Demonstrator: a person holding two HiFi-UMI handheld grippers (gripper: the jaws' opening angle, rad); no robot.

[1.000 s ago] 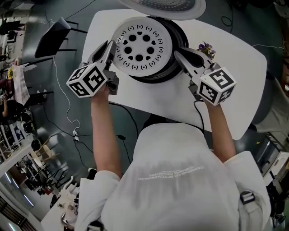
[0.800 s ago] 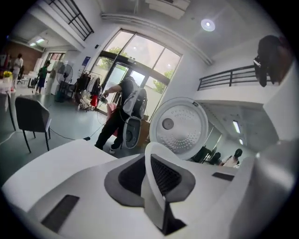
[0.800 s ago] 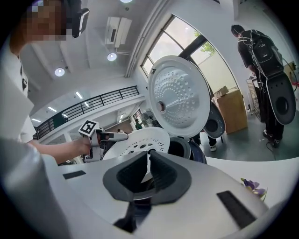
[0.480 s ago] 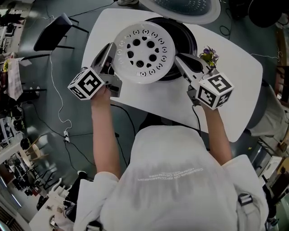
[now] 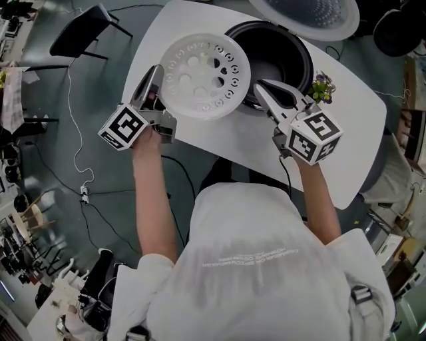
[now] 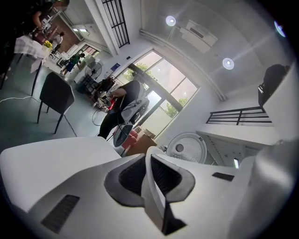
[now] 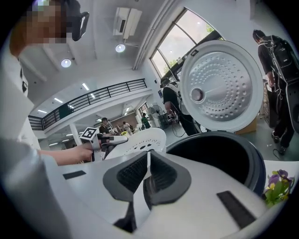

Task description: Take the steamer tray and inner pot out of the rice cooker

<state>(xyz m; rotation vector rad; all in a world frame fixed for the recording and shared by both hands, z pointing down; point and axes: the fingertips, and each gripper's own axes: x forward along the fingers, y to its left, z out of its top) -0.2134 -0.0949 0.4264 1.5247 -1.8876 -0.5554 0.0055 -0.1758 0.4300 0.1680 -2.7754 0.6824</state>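
Holding the steamer tray [image 5: 205, 93] by its rim on two sides, I have it in the air, overlapping the left edge of the rice cooker [image 5: 301, 58] and reaching out over the table [image 5: 233, 136] on that side. My left claw [image 5: 156, 72] pinches the rim on the side away from the rice cooker. Its jaws have just been closing, and the thin white edge sits between the pads. My right claw [image 5: 261, 86] is clamped on the opposite rim, close to the rice cooker's mouth. The dark inner pot [image 5: 276, 50] looks to be still seated inside the rice cooker, under the raised lid [image 5: 306, 13].

Each grip is narrow, so I judge the main thing is to keep both claws level and moving as one. If one leads or dips, the tray could twist out of the pads. I would carry it further from the rice cooker on its left and lower it flat onto bare table. It should end up far enough from the rice cooker's mouth to leave room for lifting the inner pot. I would let go only once it rests flat. The small flowers [image 5: 321, 85] to the right of the rice cooker are well out of the way.
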